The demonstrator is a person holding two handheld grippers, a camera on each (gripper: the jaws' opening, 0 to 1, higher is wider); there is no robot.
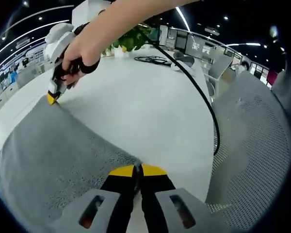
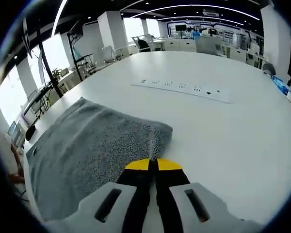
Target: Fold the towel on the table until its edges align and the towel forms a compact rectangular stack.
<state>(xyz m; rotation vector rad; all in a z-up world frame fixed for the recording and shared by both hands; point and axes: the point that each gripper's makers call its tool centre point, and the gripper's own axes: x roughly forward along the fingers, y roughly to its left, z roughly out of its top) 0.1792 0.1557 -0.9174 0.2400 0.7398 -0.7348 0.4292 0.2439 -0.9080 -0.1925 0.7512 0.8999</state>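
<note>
Left gripper (image 1: 137, 171) and right gripper (image 2: 153, 165) each pinch a towel (image 1: 48, 155) corner; cloth spreads toward 10 o'clock.

White tabletop (image 1: 136, 102), smooth, bare across most of surface. Grey towel (image 1: 48, 155) lies flat on it, spreading leftward from left hand-held gripper (image 1: 137, 170), near corner at its closed yellow tips. Right hand-held gripper (image 1: 52, 98) pinches far towel corner against tabletop. Beyond: coiled black cable (image 1: 153, 59) and potted green plant (image 1: 131, 39) at far edge. In right gripper view, white power strip (image 2: 184, 89) lies well ahead of right hand-held gripper, apart from towel.
</note>
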